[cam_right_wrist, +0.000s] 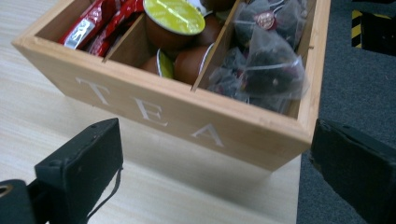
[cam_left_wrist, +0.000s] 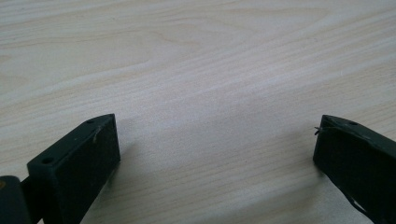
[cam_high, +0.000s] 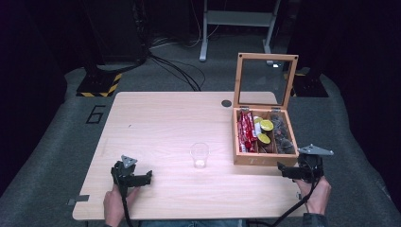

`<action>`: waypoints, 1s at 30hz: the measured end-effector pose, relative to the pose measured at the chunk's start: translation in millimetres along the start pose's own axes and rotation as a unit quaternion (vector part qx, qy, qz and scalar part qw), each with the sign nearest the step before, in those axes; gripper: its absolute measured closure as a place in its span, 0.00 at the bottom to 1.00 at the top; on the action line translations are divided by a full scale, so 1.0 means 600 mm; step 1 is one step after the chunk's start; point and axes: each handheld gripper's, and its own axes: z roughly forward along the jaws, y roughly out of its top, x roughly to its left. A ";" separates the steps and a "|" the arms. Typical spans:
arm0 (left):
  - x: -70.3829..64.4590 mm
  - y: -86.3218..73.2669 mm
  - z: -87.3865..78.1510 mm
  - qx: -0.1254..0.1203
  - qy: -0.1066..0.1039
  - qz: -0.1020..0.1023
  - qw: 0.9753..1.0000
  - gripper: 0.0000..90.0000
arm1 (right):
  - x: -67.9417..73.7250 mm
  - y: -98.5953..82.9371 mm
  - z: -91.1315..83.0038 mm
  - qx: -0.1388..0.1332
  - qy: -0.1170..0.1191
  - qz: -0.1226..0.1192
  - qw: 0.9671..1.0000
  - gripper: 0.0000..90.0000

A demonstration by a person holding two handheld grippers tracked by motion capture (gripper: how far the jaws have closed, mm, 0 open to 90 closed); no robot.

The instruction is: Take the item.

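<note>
A wooden tea box (cam_high: 265, 160) with its glass lid (cam_high: 264, 80) raised stands at the table's right side. It holds red sachets (cam_high: 246, 130), brown capsules with yellow-green lids (cam_high: 265, 125) and clear bags of dark tea (cam_high: 282, 135). In the right gripper view the box front reads TEA (cam_right_wrist: 154, 112), with the capsules (cam_right_wrist: 175, 21) and tea bags (cam_right_wrist: 266, 70) behind it. My right gripper (cam_high: 289, 171) sits open just in front of the box's right corner. Near the table's front left, my left gripper (cam_high: 142, 178) rests open over bare wood (cam_left_wrist: 210, 93). A clear plastic cup (cam_high: 199, 155) stands mid-table.
The light wooden table (cam_high: 156, 123) sits on grey carpet. A dark round hole (cam_high: 226, 103) lies near the table's far edge. Cables (cam_high: 175, 68) and a yellow-black striped stand base (cam_high: 99, 85) lie on the floor beyond. The table's right edge runs close beside the box.
</note>
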 end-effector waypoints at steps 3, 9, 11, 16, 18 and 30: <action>0.000 0.000 0.000 0.000 0.000 0.000 1.000 0.00 | -0.004 0.015 0.004 0.001 0.003 -0.002 1.000 0.07; 0.000 0.000 0.000 0.000 0.000 0.000 1.000 0.00 | -0.013 0.034 0.015 0.007 0.004 -0.004 1.000 0.07; 0.000 0.000 0.000 0.000 0.000 0.000 1.000 0.00 | -0.015 0.039 0.019 0.007 0.007 0.000 1.000 0.08; 0.000 0.000 0.000 0.000 0.000 0.000 1.000 0.00 | -0.022 0.054 0.031 0.000 0.015 0.002 1.000 0.15; 0.000 0.000 0.000 0.000 0.000 0.000 1.000 0.00 | -0.024 0.061 0.035 0.000 0.012 0.006 1.000 0.17; 0.000 0.000 0.000 0.000 0.000 0.000 1.000 0.00 | -0.035 0.085 0.067 0.027 -0.024 0.003 0.999 0.49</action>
